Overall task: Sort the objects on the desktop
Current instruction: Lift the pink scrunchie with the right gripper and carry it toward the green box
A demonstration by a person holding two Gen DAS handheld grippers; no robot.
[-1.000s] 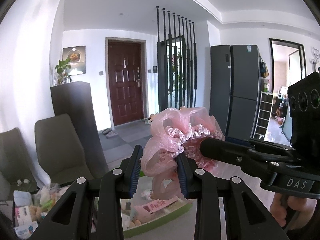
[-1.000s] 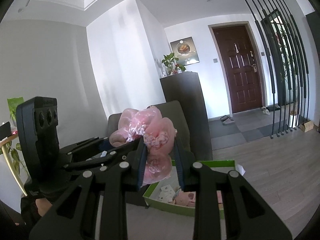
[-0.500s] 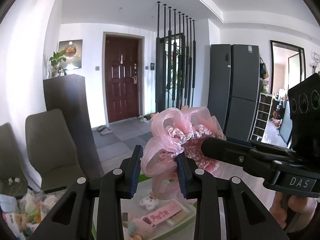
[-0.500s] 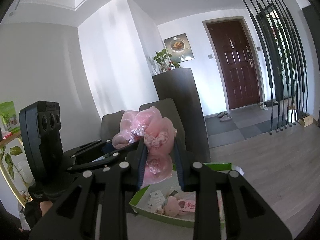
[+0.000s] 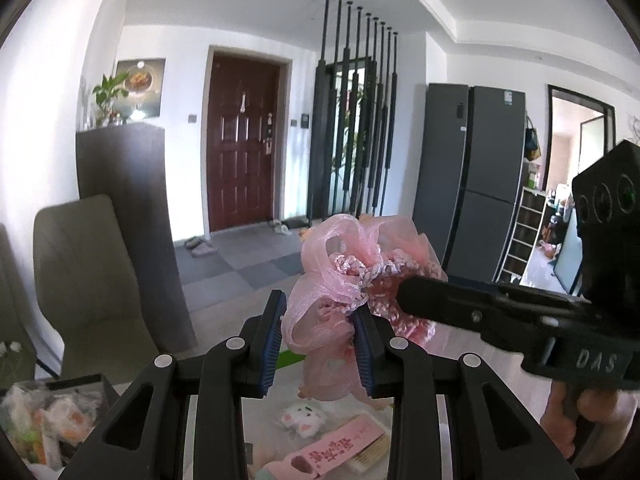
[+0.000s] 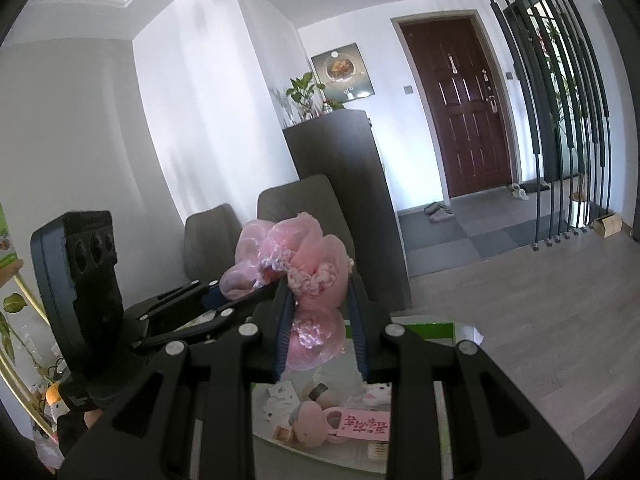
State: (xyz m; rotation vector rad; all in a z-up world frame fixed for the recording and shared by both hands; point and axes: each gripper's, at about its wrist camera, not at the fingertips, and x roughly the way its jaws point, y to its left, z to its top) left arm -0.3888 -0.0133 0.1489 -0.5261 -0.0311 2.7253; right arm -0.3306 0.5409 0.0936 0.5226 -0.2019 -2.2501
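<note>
A frilly pink organza scrunchie [image 5: 344, 280] hangs in the air, gripped from two sides. My left gripper [image 5: 318, 320] is shut on its nearer loop, blue pads pressing the fabric. My right gripper [image 6: 320, 312] is shut on the other part of the pink scrunchie [image 6: 316, 276]. Each tool shows in the other's view: the right one [image 5: 520, 316] comes in from the right, the left one [image 6: 132, 304] from the left. Below lies a green-edged box [image 6: 432, 328] holding a pink packet [image 6: 366, 424], a small white plush [image 5: 302, 420] and other small pink items.
Two grey chairs [image 5: 88, 280] stand behind the table, next to a dark cabinet [image 6: 340, 184] with a plant. A clear bag of small items [image 5: 44, 424] lies at the left. A hand [image 5: 576, 412] holds the right tool. Behind are a door and wooden floor.
Both grippers have moved together, down and across, carrying the scrunchie. The green box beneath has come closer, lies more directly below them, and more of its contents shows.
</note>
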